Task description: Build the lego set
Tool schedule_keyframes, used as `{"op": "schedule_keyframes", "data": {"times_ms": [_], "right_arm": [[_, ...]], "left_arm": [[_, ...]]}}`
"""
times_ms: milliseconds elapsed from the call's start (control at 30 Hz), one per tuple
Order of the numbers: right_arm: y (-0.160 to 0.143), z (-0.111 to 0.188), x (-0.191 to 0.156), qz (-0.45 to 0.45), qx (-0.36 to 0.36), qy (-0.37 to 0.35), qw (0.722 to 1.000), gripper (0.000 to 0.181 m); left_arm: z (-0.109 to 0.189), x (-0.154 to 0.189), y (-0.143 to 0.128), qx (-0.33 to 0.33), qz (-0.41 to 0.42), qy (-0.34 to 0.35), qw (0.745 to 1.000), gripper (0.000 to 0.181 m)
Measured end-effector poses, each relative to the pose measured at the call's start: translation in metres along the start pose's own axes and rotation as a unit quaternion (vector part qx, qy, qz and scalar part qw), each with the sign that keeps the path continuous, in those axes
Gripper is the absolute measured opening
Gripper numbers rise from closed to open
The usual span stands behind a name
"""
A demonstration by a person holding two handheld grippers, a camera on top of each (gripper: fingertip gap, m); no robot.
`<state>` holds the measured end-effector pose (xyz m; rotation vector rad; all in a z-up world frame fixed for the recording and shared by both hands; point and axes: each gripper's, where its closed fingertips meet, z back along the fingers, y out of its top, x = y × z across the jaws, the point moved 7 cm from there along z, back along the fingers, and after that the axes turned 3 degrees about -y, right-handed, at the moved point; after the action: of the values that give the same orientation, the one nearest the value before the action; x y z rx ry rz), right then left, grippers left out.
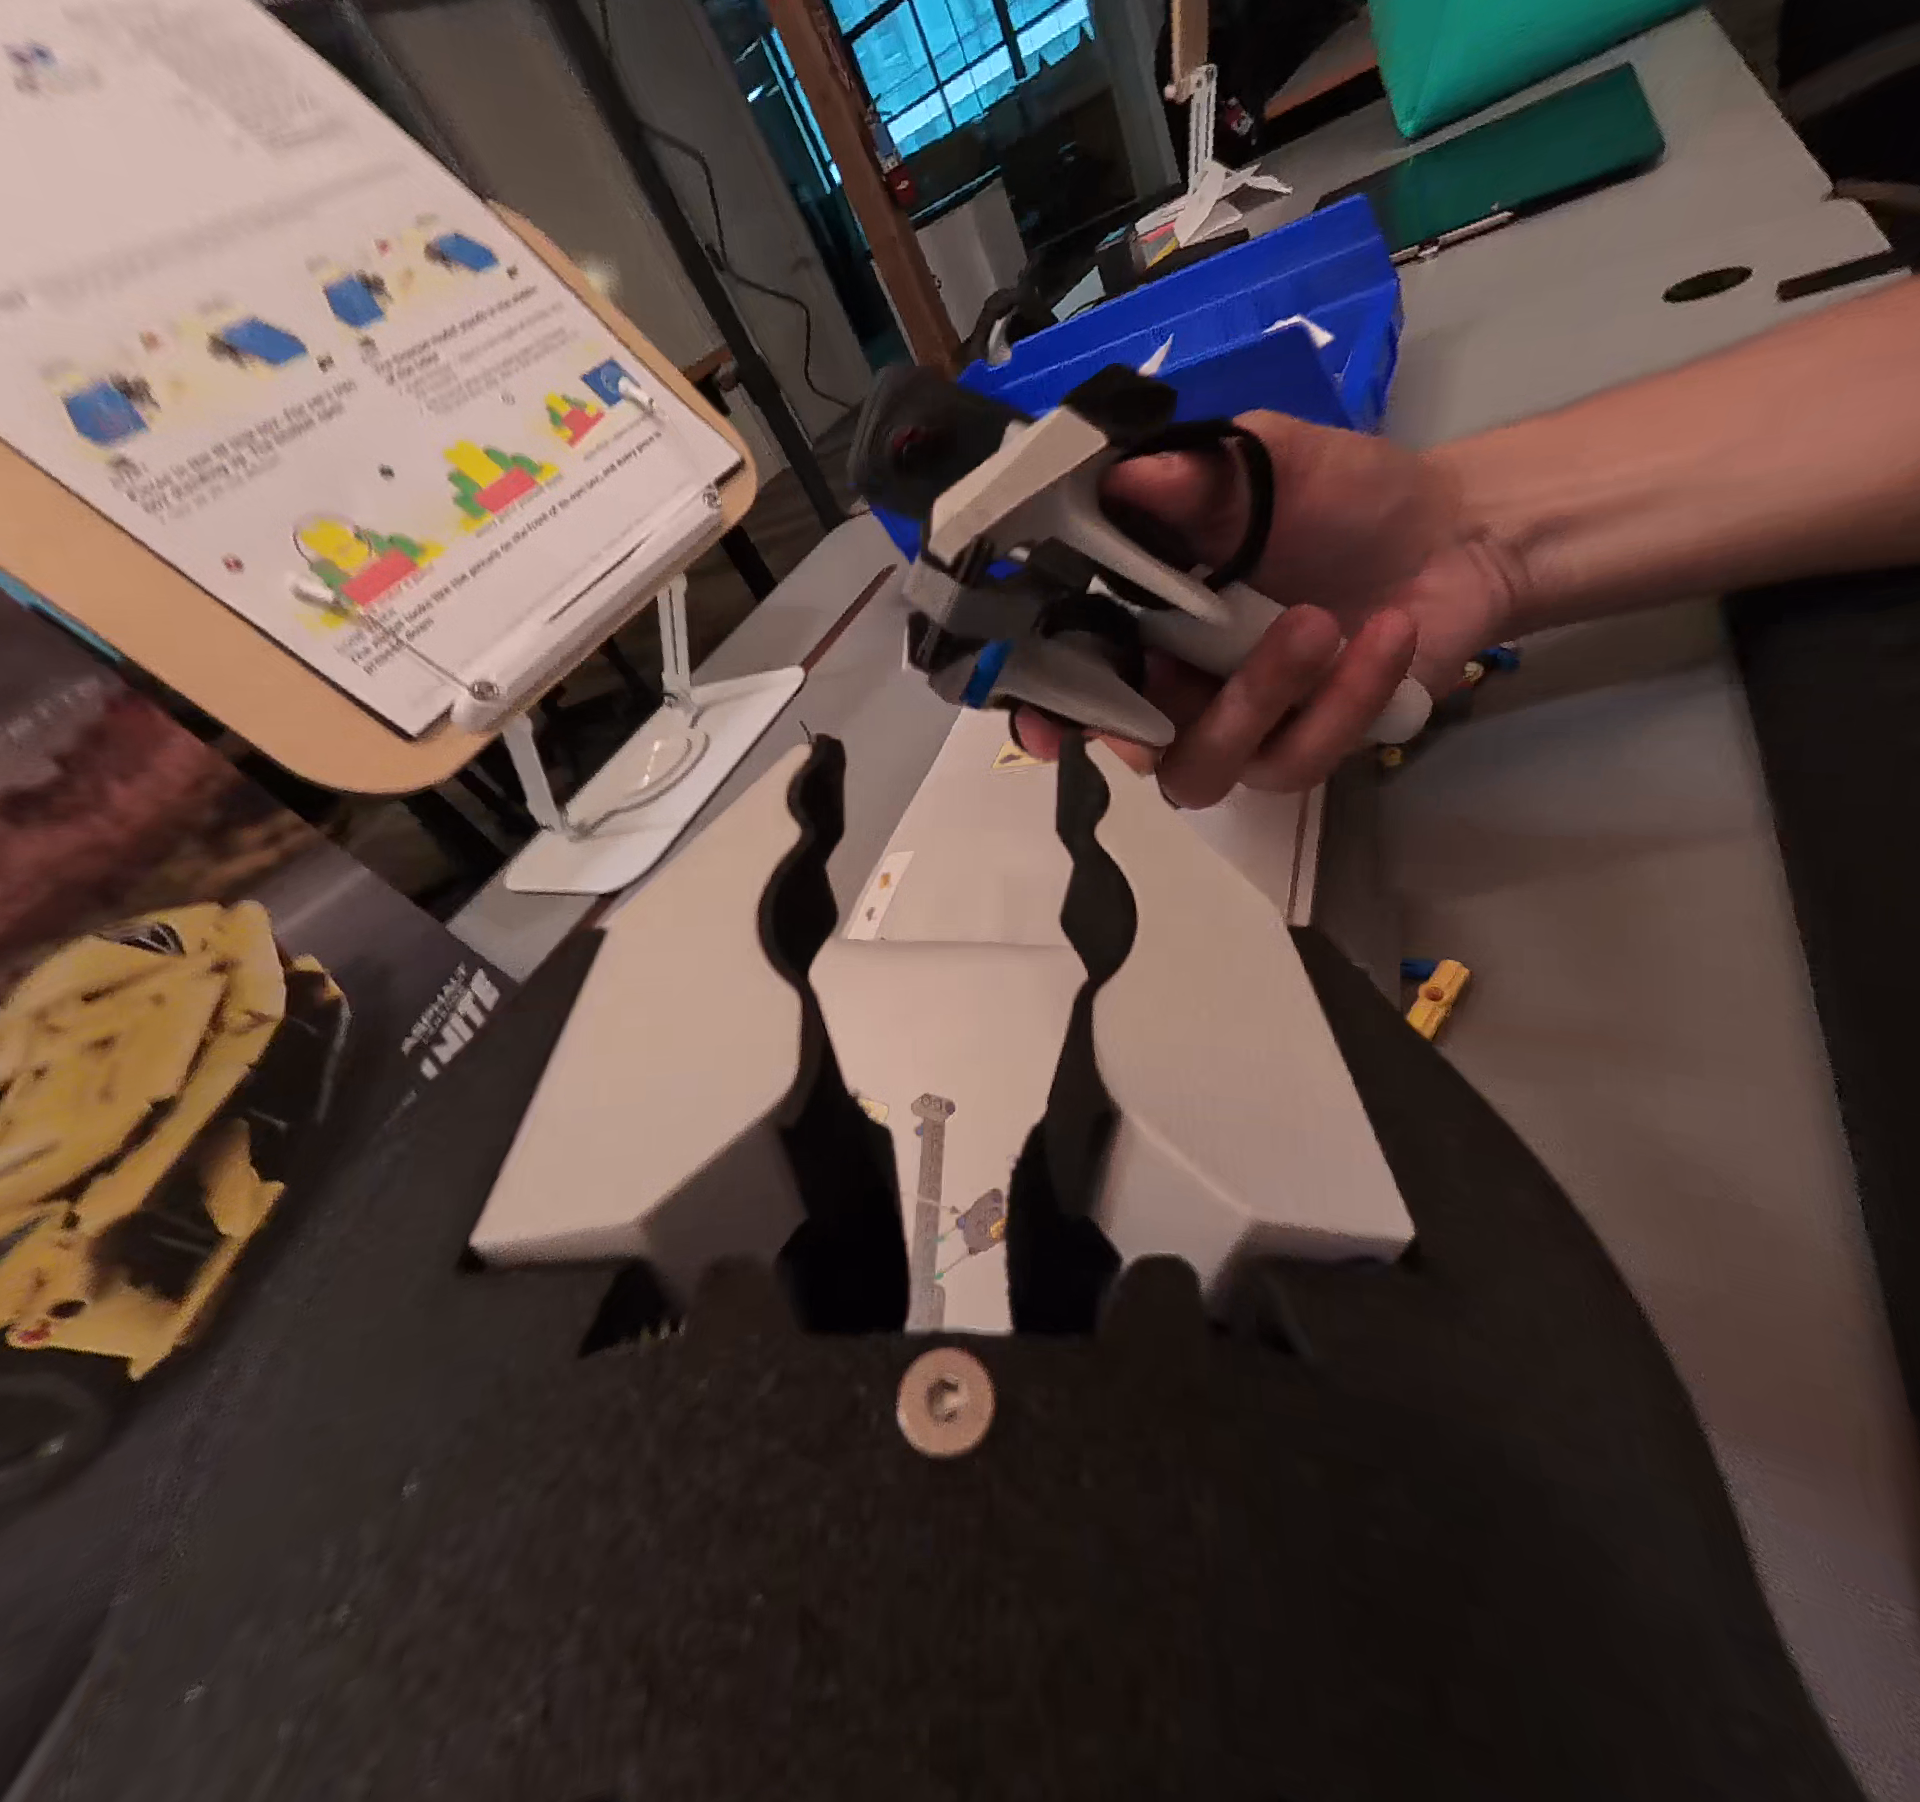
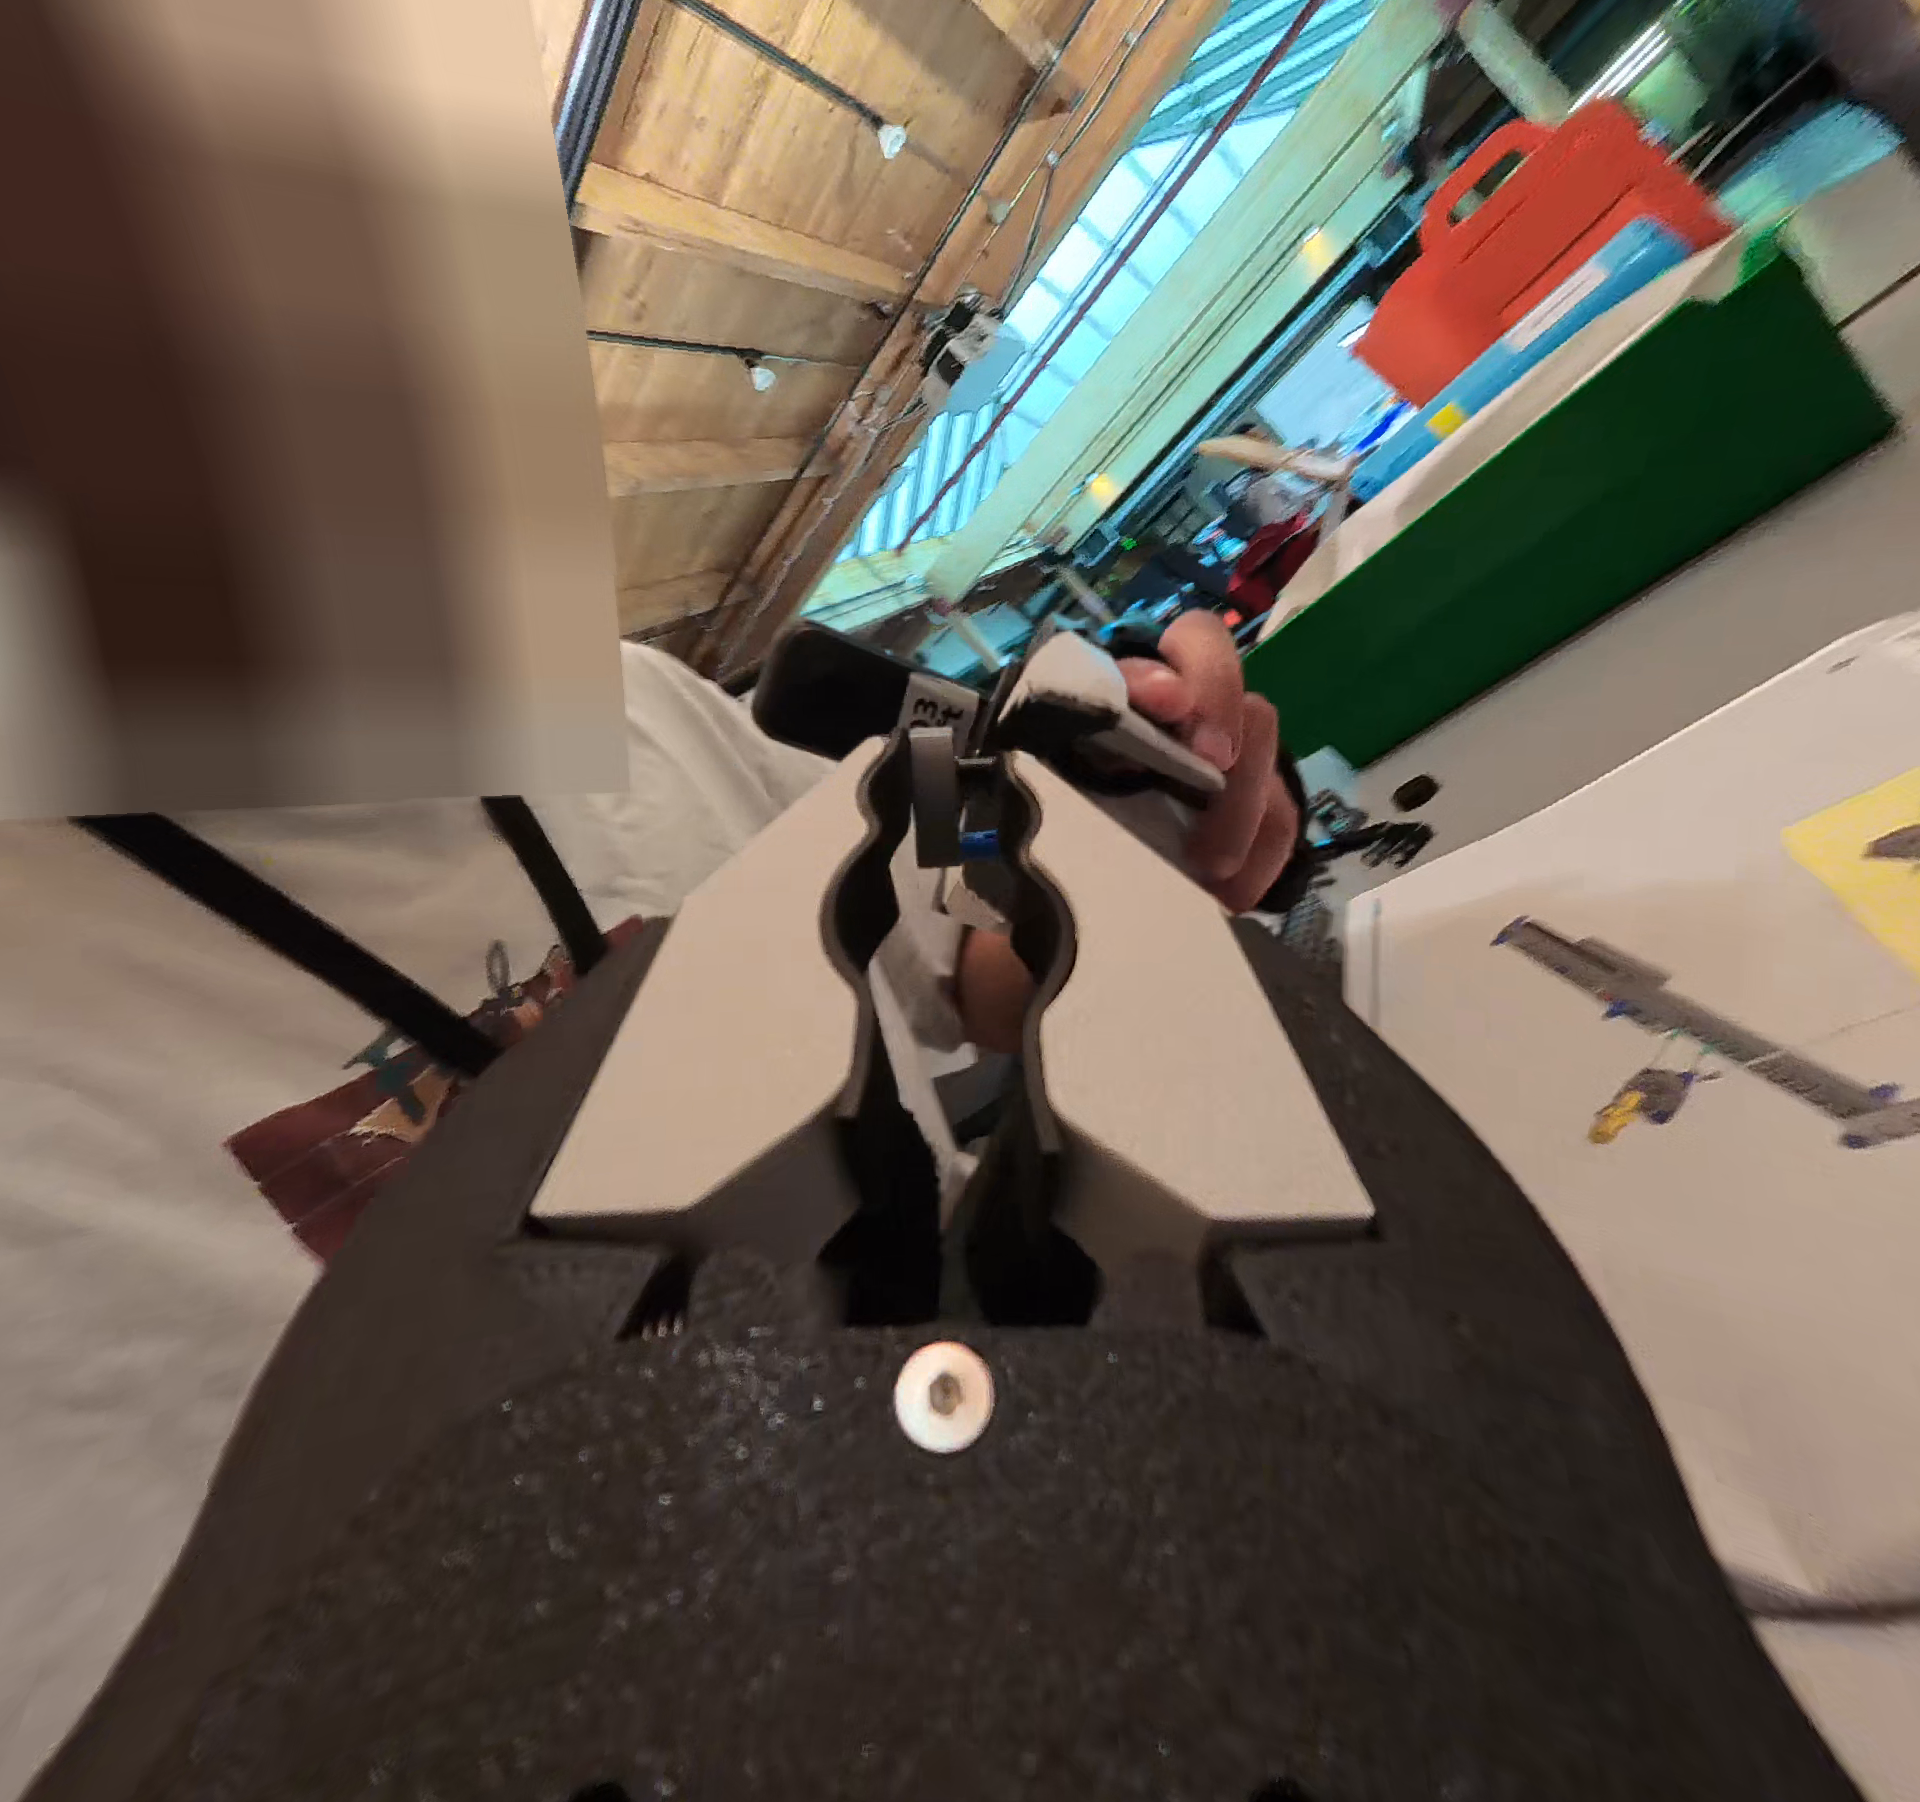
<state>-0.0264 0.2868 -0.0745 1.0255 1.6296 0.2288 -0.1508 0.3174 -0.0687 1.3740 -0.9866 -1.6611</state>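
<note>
My left gripper (image 1: 945, 776) is open and empty, and hangs over the open instruction booklet (image 1: 997, 879) on the grey table (image 1: 1558, 921). My right gripper (image 2: 951, 802) is shut on a small grey lego piece (image 2: 933, 807) with a blue pin (image 2: 975, 843). In the left wrist view the right gripper (image 1: 940, 609), held by a hand (image 1: 1351, 568), is just beyond my left fingertips with the grey piece (image 1: 961, 604) at its tip. In the right wrist view the left gripper (image 2: 1081, 713) faces it closely from behind the piece.
A lego box with a yellow car picture (image 1: 156, 1077) lies at the left. A tilted board with an instruction sheet (image 1: 312, 350) stands behind it. A blue bin (image 1: 1226, 339) is at the back. A yellow lego part (image 1: 1439, 994) lies at the right. A green box (image 2: 1558, 526) stands farther off. My left and right fingertips are right by each other.
</note>
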Motion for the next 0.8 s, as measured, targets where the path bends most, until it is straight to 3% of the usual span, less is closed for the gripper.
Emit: {"op": "schedule_keyframes", "data": {"times_ms": [200, 367, 567, 600, 800], "right_arm": [[-0.015, -0.009, 0.005, -0.022, -0.067, 0.010, 0.997, 0.015], [-0.019, -0.011, 0.005, -0.023, -0.079, 0.009, 0.997, 0.015], [-0.023, -0.011, 0.002, 0.014, -0.107, -0.016, 0.994, 0.015], [-0.024, -0.012, 0.001, 0.015, -0.113, -0.014, 0.993, 0.015], [-0.027, -0.011, 0.000, 0.047, -0.134, -0.023, 0.990, 0.014]], "left_arm": [[0.001, 0.011, 0.005, 0.008, -0.037, -0.016, 0.999, 0.028], [0.002, 0.016, 0.004, 0.004, -0.073, -0.020, 0.997, 0.016], [0.004, 0.018, 0.008, 0.022, -0.063, -0.027, 0.997, 0.030], [0.004, 0.021, 0.008, 0.024, -0.064, -0.043, 0.997, 0.020], [0.004, 0.024, 0.006, 0.019, -0.067, -0.062, 0.996, 0.017]]}}
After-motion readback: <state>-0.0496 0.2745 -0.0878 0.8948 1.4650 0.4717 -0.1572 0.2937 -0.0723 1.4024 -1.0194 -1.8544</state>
